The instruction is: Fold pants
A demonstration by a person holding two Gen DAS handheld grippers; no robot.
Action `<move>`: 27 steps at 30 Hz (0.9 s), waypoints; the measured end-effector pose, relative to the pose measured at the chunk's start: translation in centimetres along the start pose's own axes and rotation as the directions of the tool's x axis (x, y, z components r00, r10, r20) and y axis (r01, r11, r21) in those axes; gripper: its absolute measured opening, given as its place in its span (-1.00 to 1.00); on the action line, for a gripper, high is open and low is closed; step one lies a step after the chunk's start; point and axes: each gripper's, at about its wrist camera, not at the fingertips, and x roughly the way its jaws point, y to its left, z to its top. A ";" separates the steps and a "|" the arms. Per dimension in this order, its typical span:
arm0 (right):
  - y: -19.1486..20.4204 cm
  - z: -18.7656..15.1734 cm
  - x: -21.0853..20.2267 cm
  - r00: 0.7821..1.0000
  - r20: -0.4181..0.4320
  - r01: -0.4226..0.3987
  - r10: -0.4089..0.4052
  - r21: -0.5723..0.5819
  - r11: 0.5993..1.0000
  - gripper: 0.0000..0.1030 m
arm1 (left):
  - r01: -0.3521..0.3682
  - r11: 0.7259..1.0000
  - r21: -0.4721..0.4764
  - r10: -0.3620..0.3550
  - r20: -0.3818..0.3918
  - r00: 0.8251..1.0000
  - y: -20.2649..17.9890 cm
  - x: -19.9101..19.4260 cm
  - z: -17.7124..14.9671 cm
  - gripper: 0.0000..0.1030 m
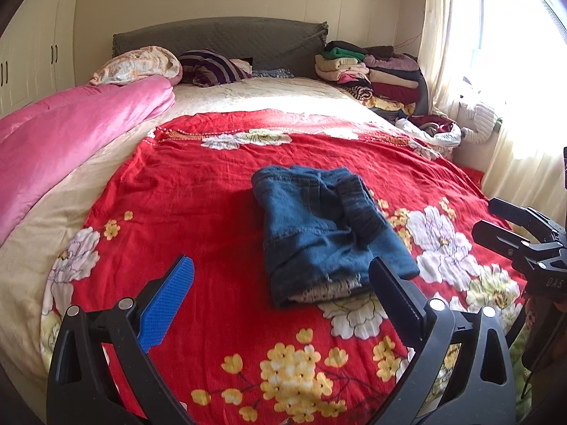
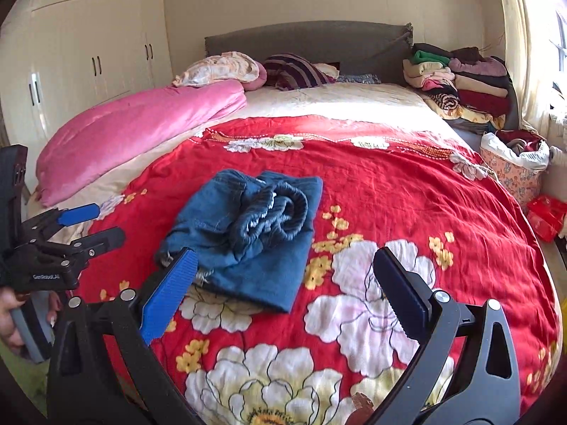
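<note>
Jaws of both tools stand spread wide w/ nothing between them. Left gripper (image 1: pixel 281 276) hangs low over the near part of the bed, its blue pad (image 1: pixel 166 304) on one side & dark pad on the other. Right gripper (image 2: pixel 285 272) sits the same way, jaws released; it also shows at the right edge of the left wrist view, off to the side of the cloth. A hand (image 2: pixel 10 313) grips the left tool's handle at the left edge of the right wrist view.

Pants (image 1: pixel 326 226), blue denim, lie folded into a compact bundle on the red floral blanket (image 1: pixel 198 184), just beyond the jaw tips & apart from them. In left view the bundle's near edge is close to the dark right-side pad; in right view its near corner lies just behind the blue pad. Elastic waistband (image 2: pixel 280 212) is bunched on top.

Farther back: pink quilt (image 1: pixel 71 134) along the left side, cream bedspread, pillows at the grey headboard (image 1: pixel 219 35), stack of folded clothes (image 1: pixel 375 71) in the far right corner, curtain & bright window beyond. White wardrobe (image 2: pixel 88 46) at far left.
</note>
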 end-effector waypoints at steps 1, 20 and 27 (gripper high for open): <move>0.0 -0.2 0.0 1.000 -0.002 0.000 0.000 0.000 1.000 0.83 | 0.002 1.000 0.001 -0.002 -0.003 1.000 0.0 0.0 -0.2 0.92; -0.9 -4.6 2.3 0.995 -0.095 0.045 -0.041 0.045 0.998 0.83 | 0.004 1.000 -0.011 -0.005 -0.080 0.997 -1.2 1.9 -4.0 0.92; -0.7 -5.4 3.0 0.994 -0.096 0.056 -0.051 0.045 0.997 0.83 | -0.002 1.000 -0.020 0.001 -0.081 0.997 -1.3 2.7 -5.0 0.92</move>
